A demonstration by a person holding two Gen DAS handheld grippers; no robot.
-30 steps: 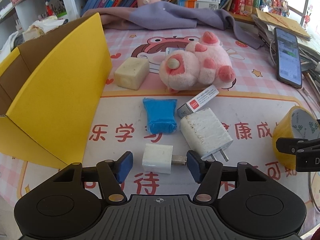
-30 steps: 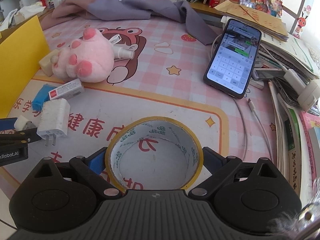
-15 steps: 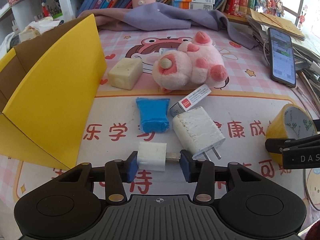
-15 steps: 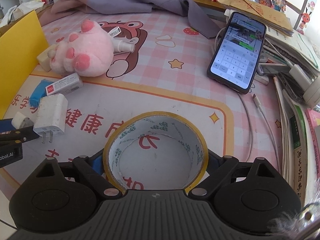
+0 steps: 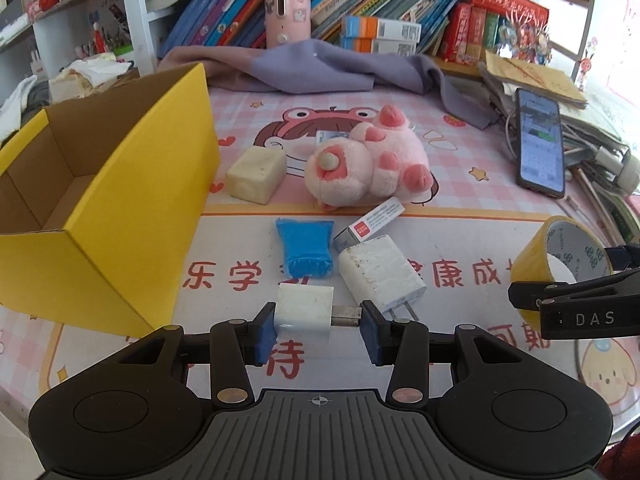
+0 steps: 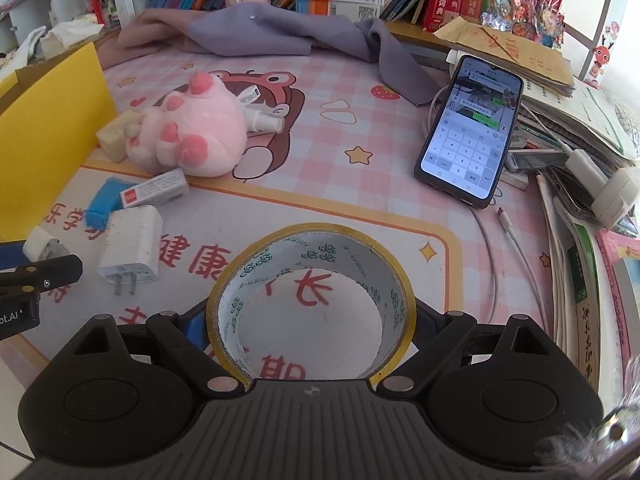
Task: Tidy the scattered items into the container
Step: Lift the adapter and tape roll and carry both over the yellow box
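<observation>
Small white adapter (image 5: 306,307): gripping w/ left gripper (image 5: 318,330), lifting; tape roll (image 6: 312,304): gripping w/ right gripper (image 6: 312,320). Next, prob.: carrying both over yellow box (image 5: 132,200), releasing.

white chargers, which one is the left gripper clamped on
The small white adapter with the metal USB plug, held end to end by the left gripper; the bigger two-prong charger lies free.

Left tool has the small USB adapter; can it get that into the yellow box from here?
Probably yes. The left tool is shut on the adapter, and the yellow box stands open-topped just to its left. Nothing lies between them; only the box's near wall has to be cleared by lifting.
</observation>
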